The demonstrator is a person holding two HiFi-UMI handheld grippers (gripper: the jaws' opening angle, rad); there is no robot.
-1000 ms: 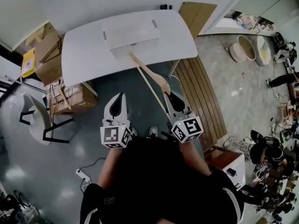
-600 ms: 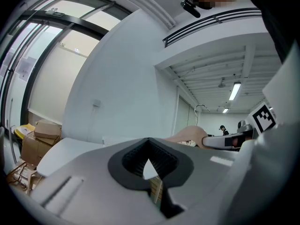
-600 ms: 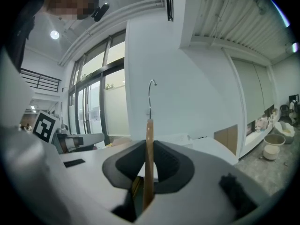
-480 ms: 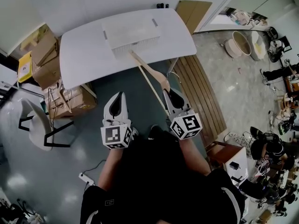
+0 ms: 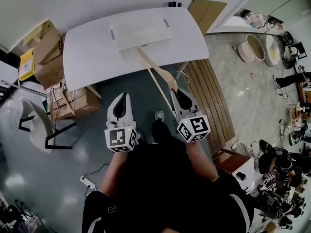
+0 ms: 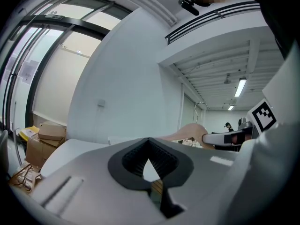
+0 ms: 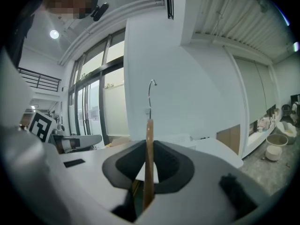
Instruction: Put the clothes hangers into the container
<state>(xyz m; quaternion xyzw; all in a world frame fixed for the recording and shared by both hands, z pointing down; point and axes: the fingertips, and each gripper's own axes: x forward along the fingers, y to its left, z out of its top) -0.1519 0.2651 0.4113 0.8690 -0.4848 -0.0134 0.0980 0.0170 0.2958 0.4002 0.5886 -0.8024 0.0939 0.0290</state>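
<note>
The right claw [image 5: 178, 95] was clamped on a wooden hanger [image 5: 156, 73] near its hook, while the left claw [image 5: 122, 101] was closed and empty. The hanger's far end reached the near wall of the white container [image 5: 146, 46] on the table [image 5: 87, 57]. Gripped edge-on, it could swivel or catch the rim and fall outside.

The person wears a black short-sleeved top [image 5: 160, 178] with a white sleeve patch [image 5: 112, 208]. Beyond that top, the left gripper [image 5: 125, 101] and right gripper [image 5: 179, 96] are white, with black-lined fingers [image 5: 115, 111] and marker cubes [image 5: 120, 140].
</note>
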